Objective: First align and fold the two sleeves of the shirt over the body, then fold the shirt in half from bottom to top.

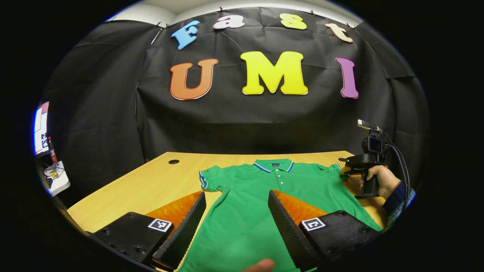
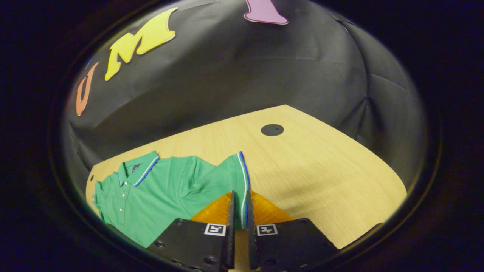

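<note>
Shirt (image 1: 261, 189), a green polo with a striped collar and striped sleeve cuffs, lies spread flat and face up on the wooden tabletop (image 1: 151, 181), collar toward the black cloth wall and hem toward the near edge. In the left gripper view its body runs down between the fingers of the left tongs (image 1: 237, 223), and one short sleeve (image 1: 210, 179) lies out flat on the wood, its banded cuff at the outer end. The placket buttons sit in a line below the collar.

In the right gripper view the other sleeve (image 2: 230, 177) is drawn up off the shirt's side, and its striped cuff edge runs straight into the narrow gap between the fingers of the right tongs (image 2: 239, 223). Those fingers stand nearly together with the cuff fabric pressed between them. In the left gripper view the same tool appears at the far right edge of the shirt, gripped by a hand (image 1: 380, 179) in a dark sleeve, with a small camera and cables on top.

Left tongs stand wide apart above the lower body of the shirt, holding nothing; whether they touch the cloth cannot be told. A fingertip shows at the bottom edge between them.

A round dark hole (image 2: 272, 129) sits in the tabletop beyond the sleeve, well apart from the shirt.
</note>
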Tool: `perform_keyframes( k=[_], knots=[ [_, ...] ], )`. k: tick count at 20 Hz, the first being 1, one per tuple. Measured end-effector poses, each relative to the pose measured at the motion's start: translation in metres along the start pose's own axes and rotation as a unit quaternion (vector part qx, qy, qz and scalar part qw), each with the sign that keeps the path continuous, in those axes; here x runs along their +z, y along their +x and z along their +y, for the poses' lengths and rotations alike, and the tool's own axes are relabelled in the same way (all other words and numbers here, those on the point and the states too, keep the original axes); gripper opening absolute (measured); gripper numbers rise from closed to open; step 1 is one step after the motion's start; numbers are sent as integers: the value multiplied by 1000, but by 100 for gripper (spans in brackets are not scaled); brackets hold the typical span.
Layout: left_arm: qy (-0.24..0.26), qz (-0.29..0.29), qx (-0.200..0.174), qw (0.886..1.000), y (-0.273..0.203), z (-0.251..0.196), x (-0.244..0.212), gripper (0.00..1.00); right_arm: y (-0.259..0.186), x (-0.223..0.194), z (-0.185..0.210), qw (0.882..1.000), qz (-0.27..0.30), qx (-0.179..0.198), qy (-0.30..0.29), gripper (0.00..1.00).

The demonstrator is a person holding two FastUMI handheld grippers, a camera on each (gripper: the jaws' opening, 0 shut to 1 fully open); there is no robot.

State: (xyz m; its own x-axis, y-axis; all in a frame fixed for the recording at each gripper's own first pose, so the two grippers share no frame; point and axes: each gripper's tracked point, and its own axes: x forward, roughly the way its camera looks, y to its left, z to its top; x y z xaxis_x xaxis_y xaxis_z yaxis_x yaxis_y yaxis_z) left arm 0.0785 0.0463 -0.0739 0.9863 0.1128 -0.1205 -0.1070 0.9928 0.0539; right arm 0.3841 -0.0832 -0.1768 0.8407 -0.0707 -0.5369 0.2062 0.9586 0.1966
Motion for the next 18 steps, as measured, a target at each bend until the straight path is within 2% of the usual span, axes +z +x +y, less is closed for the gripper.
perform_keyframes(
  k=[3,4,6,13,18],
  knots=[
    [1,1,4,1000,0,1,0,100,1,-1,4,1000,-3,-2,-27,15],
    [3,-1,6,1000,0,2,1,100,1,2,5,1000,-4,3,-27,3],
    [6,-8,7,1000,2,3,4,100,-1,2,5,1000,-6,9,-29,0],
    [11,-22,25,999,-2,15,11,100,-31,28,41,988,-81,39,-126,0],
    [-5,-20,35,999,1,23,11,100,-44,19,101,975,-104,90,-173,1]
  ],
)
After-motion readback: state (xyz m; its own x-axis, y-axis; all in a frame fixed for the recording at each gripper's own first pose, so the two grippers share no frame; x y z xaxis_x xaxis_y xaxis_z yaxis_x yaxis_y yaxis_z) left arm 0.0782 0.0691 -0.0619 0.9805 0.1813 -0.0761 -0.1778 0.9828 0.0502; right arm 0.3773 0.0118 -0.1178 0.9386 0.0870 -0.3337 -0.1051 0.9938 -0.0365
